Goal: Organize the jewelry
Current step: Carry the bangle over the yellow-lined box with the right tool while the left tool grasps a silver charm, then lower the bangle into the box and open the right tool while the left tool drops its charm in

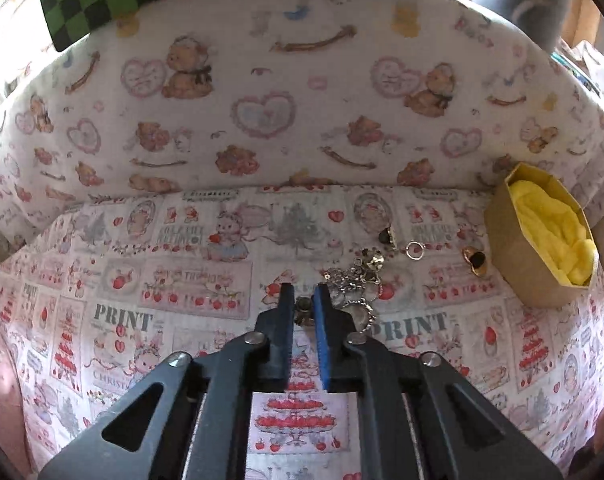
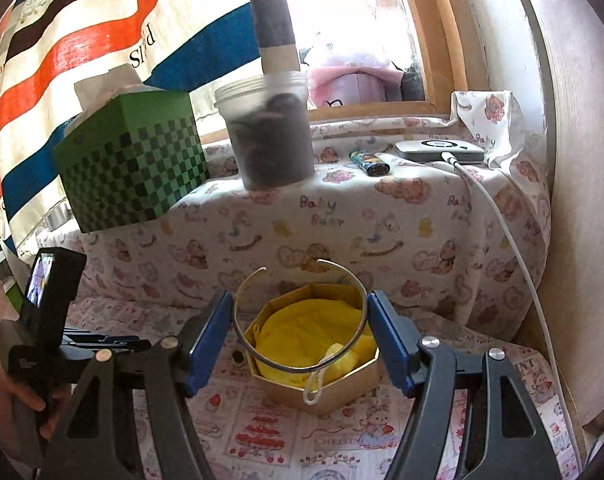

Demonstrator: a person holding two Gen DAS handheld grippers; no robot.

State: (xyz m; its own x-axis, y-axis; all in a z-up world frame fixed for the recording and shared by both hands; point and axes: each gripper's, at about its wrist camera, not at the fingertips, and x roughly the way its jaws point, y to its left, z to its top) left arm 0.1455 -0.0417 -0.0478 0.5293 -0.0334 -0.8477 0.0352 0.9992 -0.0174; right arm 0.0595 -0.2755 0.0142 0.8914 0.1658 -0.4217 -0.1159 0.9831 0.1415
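In the left wrist view my left gripper [image 1: 303, 304] is shut on a small dark ring [image 1: 303, 312] just above the printed cloth. A pile of silver chain jewelry [image 1: 353, 292] lies just right of it, with loose rings [image 1: 414, 249] and a gold ring [image 1: 475, 261] beyond. The gold octagonal box [image 1: 537, 236] with yellow lining stands at the right. In the right wrist view my right gripper [image 2: 300, 336] holds a thin open metal bangle [image 2: 302, 364] between its blue pads, right above the same box [image 2: 321, 392].
A green checkered box [image 2: 134, 164], a plastic jar [image 2: 270, 132], a lighter [image 2: 369, 162] and a white device with cable [image 2: 439, 150] sit on the raised ledge behind. My left gripper's handle [image 2: 42, 320] shows at the left.
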